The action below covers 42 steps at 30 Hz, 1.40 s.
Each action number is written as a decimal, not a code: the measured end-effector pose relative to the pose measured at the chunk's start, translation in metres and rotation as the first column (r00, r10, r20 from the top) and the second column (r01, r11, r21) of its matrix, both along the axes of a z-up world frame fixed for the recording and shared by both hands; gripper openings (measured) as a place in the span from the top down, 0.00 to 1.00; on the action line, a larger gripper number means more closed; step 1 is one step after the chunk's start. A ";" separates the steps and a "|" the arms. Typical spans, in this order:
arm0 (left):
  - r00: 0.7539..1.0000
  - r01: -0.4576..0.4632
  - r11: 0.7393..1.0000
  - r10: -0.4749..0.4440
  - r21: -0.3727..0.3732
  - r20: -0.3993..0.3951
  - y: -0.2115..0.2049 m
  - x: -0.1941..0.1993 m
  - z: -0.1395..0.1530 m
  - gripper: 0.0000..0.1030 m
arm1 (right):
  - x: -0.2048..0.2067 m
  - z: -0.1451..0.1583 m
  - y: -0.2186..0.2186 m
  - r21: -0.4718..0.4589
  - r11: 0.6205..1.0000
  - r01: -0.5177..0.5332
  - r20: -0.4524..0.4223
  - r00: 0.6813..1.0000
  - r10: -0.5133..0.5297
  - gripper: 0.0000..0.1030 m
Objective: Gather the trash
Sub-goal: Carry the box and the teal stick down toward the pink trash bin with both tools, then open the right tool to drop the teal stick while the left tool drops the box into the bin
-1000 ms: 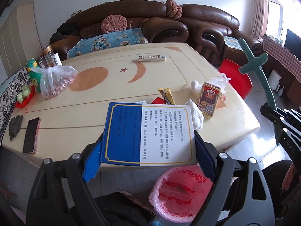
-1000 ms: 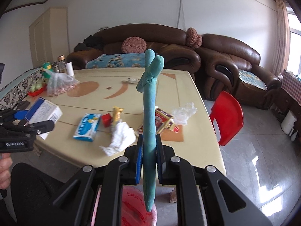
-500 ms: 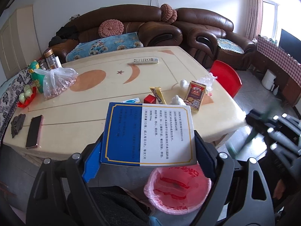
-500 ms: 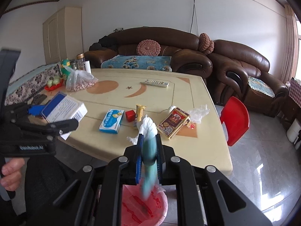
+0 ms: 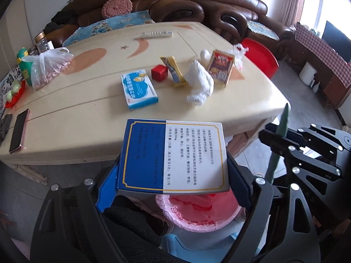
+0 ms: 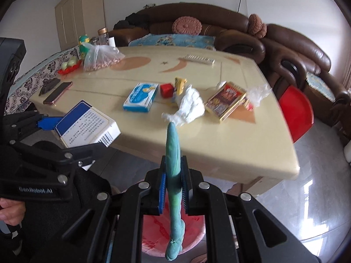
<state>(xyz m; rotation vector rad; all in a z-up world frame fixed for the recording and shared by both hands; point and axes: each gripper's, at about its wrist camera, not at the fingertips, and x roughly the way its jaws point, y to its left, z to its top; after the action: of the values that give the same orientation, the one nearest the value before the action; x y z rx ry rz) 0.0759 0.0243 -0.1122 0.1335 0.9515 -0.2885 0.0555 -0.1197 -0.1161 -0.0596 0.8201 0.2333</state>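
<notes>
My left gripper (image 5: 173, 173) is shut on a blue and white box (image 5: 173, 155), held off the table's near edge above a bin lined with a pink bag (image 5: 197, 212). My right gripper (image 6: 174, 188) is shut on a long green balloon (image 6: 174, 153), its lower end hanging over the pink-lined bin (image 6: 158, 234). The balloon (image 5: 278, 144) and right gripper show at the right of the left wrist view. On the table (image 5: 87, 109) lie a light blue box (image 5: 139, 88), a red cube (image 5: 159, 72), a yellow wrapper (image 5: 174, 71), a white tissue (image 5: 199, 85) and a red card box (image 5: 220, 66).
A phone (image 5: 18, 131), a bag of nuts (image 5: 48, 65), a remote (image 5: 156, 34) and clear plastic (image 5: 239, 54) lie on the table. A red chair (image 5: 261, 57) stands at its right end. Brown sofas line the back wall.
The right gripper has tilted the balloon down so its end hangs over the bin. The left gripper with the box has risen and tipped, showing more of the table.
</notes>
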 end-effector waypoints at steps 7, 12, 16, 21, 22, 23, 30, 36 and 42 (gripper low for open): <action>0.997 0.027 0.999 -0.026 0.017 -0.068 -0.009 -0.001 -0.033 0.19 | 0.008 -0.029 0.004 0.026 1.000 -0.018 -0.055 0.998 0.019 0.88; 0.991 0.037 0.999 -0.035 0.014 -0.131 -0.013 0.002 -0.058 0.19 | 0.017 -0.048 0.001 0.047 0.999 -0.016 -0.099 0.995 0.021 0.88; 0.982 0.033 0.999 -0.031 0.009 -0.189 -0.014 0.008 -0.079 0.19 | 0.024 -0.066 -0.001 0.048 0.999 -0.016 -0.136 0.990 0.022 0.88; 0.961 0.033 0.999 -0.026 0.019 -0.276 -0.018 0.016 -0.113 0.19 | 0.033 -0.091 -0.003 0.054 0.998 -0.013 -0.183 0.983 0.023 0.88; 0.956 0.032 0.999 -0.025 0.019 -0.293 -0.019 0.018 -0.119 0.19 | 0.035 -0.096 -0.003 0.055 0.998 -0.012 -0.193 0.981 0.022 0.88; 0.948 0.032 0.999 -0.025 0.016 -0.317 -0.020 0.021 -0.126 0.19 | 0.036 -0.100 -0.004 0.056 0.998 -0.010 -0.203 0.979 0.021 0.88; 0.917 0.045 0.998 -0.027 0.034 -0.398 -0.026 0.030 -0.161 0.19 | 0.049 -0.135 -0.010 0.067 0.998 -0.004 -0.281 0.960 0.022 0.88; 0.882 0.028 0.999 -0.005 0.041 -0.470 -0.027 0.044 -0.193 0.19 | 0.059 -0.160 -0.009 0.064 0.998 -0.008 -0.334 0.942 0.029 0.88; 0.843 0.054 0.997 -0.012 0.063 -0.539 -0.035 0.050 -0.225 0.19 | 0.070 -0.184 -0.010 0.067 0.998 -0.017 -0.392 0.919 0.042 0.88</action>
<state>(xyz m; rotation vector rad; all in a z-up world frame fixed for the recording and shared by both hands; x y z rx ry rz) 0.1254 -0.0110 -0.3371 0.1408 1.5255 -0.3295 0.1258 -0.1295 -0.3006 0.0356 1.2141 0.3051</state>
